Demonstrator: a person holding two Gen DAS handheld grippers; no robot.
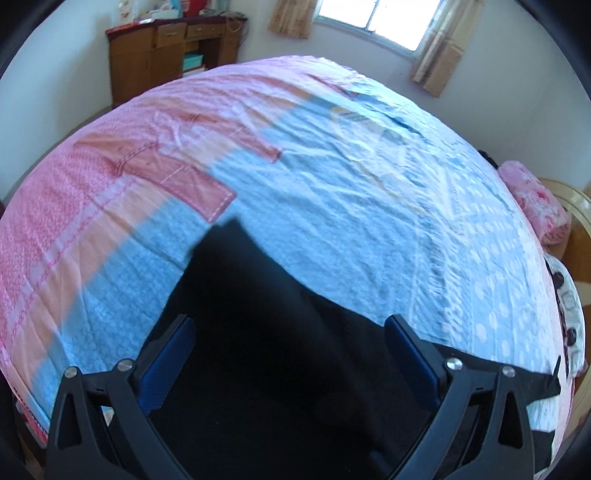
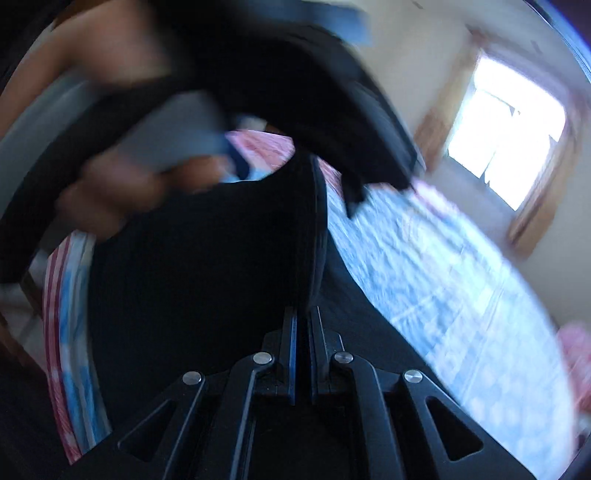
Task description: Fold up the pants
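Observation:
Black pants lie on the bed's pink and blue quilt, one corner pointing away from me. My left gripper hovers over them, open, its blue-padded fingers wide apart with only flat cloth below. In the blurred right wrist view, my right gripper is shut on a fold of the pants, and the cloth's edge rises straight out from between its fingers. A person's hand on a grey handle shows above the pants in that view.
A wooden cabinet stands against the far wall at the left. A bright window with curtains is at the back. A folded pink blanket lies at the bed's right edge. Bare quilt stretches beyond the pants.

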